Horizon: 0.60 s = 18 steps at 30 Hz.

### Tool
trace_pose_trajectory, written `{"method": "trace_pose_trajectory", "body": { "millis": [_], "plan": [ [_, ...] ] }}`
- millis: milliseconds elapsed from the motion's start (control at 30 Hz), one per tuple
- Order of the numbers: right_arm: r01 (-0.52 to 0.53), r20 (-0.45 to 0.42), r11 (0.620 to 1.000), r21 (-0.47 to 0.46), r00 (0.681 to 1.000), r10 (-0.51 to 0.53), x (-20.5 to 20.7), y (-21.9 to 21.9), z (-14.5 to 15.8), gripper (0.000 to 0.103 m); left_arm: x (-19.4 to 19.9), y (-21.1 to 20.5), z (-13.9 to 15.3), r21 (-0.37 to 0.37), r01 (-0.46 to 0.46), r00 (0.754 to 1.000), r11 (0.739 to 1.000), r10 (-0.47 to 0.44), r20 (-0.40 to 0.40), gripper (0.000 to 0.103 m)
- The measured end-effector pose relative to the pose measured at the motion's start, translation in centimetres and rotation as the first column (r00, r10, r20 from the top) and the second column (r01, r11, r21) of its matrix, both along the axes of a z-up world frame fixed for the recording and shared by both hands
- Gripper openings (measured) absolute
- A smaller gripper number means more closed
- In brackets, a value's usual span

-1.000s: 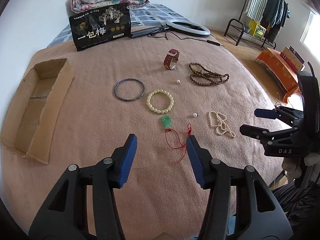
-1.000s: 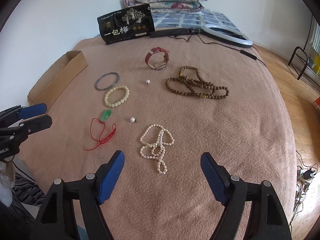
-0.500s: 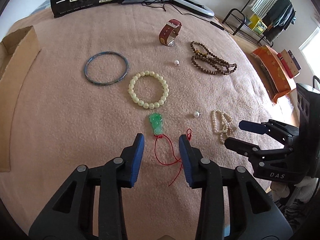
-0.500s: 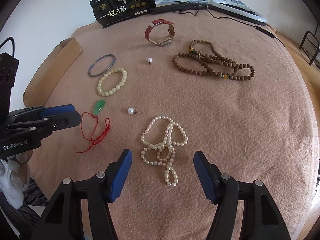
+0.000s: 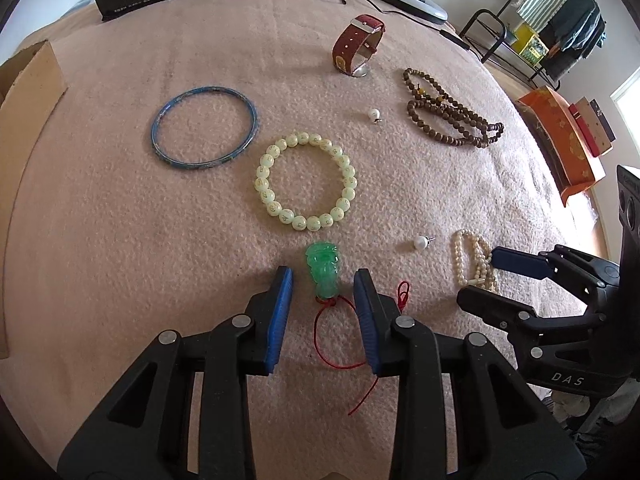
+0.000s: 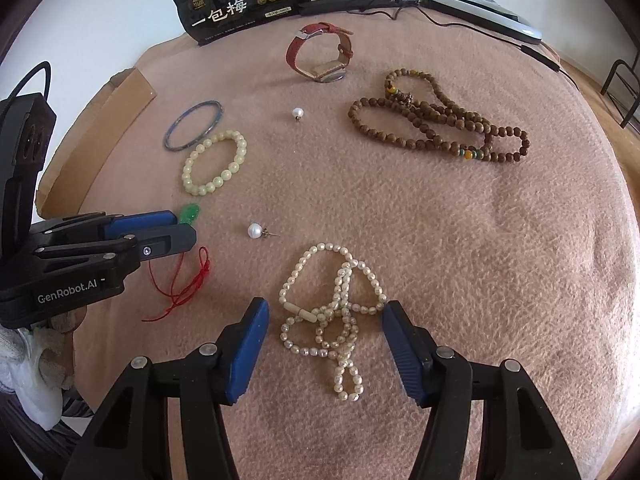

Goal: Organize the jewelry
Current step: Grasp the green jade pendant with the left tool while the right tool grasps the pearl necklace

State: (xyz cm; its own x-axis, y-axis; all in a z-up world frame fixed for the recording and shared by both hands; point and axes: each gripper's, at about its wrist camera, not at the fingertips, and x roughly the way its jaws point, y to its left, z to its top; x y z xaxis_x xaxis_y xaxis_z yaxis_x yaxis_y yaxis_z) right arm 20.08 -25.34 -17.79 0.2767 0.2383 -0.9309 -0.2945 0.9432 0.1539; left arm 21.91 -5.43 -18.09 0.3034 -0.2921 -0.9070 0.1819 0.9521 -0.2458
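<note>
Left wrist view: left gripper (image 5: 322, 280) over a green pendant (image 5: 323, 269) on the pink blanket (image 5: 120, 240).
Its fingers stand apart, flanking the pendant without touching; the right gripper (image 6: 324, 314), fingers apart, straddles a pearl necklace (image 6: 334, 312).

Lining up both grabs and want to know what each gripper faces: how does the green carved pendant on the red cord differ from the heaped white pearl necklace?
The green carved pendant is one solid piece; the white pearl necklace is many small beads in tangled loops. The pendant trails a thin red cord; the necklace shows none. The left gripper brackets the pendant narrowly; the right gripper spans the necklace much wider. Both lie flat on the pink blanket, neither gripped.
</note>
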Motion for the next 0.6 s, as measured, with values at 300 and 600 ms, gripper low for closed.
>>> {"method": "trace_pose_trajectory", "body": {
  "millis": [300,600],
  "plan": [
    [-0.004,0.016,0.999,-0.048,1.0,0.005,0.4,0.5,-0.1,0.036,-0.1,-0.1,-0.3,0.034,0.002,0.999,0.999,-0.003,0.033,0.015],
    [0.023,0.025,0.999,-0.026,0.999,-0.022,-0.1,-0.2,0.2,0.005,-0.3,0.5,0.1,0.01,-0.003,0.999,1.0,0.002,0.042,0.012]
  ]
}}
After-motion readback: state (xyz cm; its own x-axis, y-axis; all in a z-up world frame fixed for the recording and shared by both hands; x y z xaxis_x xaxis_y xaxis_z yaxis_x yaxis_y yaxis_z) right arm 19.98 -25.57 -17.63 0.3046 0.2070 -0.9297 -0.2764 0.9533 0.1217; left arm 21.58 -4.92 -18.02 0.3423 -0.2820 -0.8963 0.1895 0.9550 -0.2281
